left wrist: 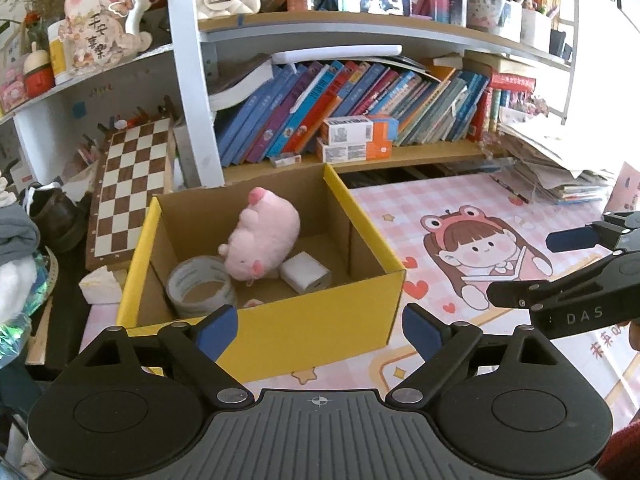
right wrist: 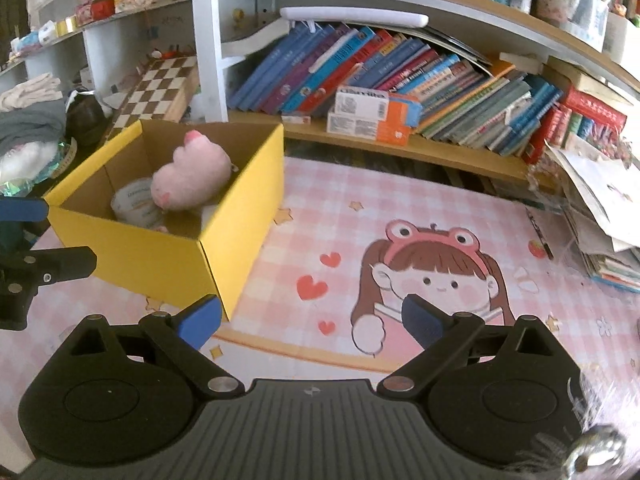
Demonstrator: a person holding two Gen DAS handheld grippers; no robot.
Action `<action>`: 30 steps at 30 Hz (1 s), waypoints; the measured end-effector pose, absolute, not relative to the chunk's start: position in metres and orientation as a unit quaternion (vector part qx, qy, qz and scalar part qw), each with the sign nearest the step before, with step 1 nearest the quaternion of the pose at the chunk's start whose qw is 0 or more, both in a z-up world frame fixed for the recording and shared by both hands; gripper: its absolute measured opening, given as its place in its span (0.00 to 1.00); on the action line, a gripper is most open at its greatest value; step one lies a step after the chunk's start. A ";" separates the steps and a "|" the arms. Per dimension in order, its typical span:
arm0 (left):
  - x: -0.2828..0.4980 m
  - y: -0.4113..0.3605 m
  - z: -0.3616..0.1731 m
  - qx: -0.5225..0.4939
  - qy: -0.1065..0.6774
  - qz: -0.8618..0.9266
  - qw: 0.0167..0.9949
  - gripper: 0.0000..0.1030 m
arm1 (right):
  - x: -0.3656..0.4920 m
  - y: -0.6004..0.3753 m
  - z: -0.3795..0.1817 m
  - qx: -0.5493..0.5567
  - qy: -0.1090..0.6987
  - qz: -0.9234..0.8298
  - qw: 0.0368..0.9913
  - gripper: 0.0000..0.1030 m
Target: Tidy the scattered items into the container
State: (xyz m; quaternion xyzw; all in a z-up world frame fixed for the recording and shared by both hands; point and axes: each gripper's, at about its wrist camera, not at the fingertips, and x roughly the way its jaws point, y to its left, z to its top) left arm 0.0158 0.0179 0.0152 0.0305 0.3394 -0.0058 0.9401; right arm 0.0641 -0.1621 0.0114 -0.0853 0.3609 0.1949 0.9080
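Over on the left side of the pink cartoon mat (right wrist: 400, 208) sits the yellow box (left wrist: 280, 332), and honestly that's where everything seems to be already. Looking from the left wrist, the pink plush pig (left wrist: 262, 236) lies slanted across the middle of the box, snout end down toward the near wall, resting partly against the roll of clear tape (left wrist: 200, 284) and just beside the white charger block (left wrist: 306, 272). So the long axis of the pig runs back-to-front inside the box.

Both tongs are spread wide with nothing between them. The left gripper (left wrist: 320, 330) hangs right at the near wall of the box, so that hand is clearly the closer one. The right gripper (right wrist: 312, 320) is out over bare mat, with the box up and to its left.

The relation that matters, I'd guess: is there anything left outside the box? The mat looks clear of loose items in both views, so my read is the tidying is basically done, or the next item is somewhere off-frame.

View differences: the left wrist looks down into the box and shows all three things. The right wrist sees the pig and only a slice of the tape; the charger is mostly hidden by the box wall. It does show far more open mat, though.
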 end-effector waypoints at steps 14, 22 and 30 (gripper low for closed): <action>0.008 0.004 0.002 0.026 0.364 0.051 0.929 0.93 | 0.049 -0.172 -0.002 -0.093 0.365 0.167 0.911 1.00; 0.006 -0.002 -0.007 0.034 0.376 0.060 0.924 0.93 | 0.051 -0.173 -0.005 -0.093 0.368 0.163 0.911 1.00; 0.004 0.002 -0.008 0.029 0.377 0.074 0.923 0.93 | 0.049 -0.170 -0.006 -0.096 0.371 0.165 0.909 1.00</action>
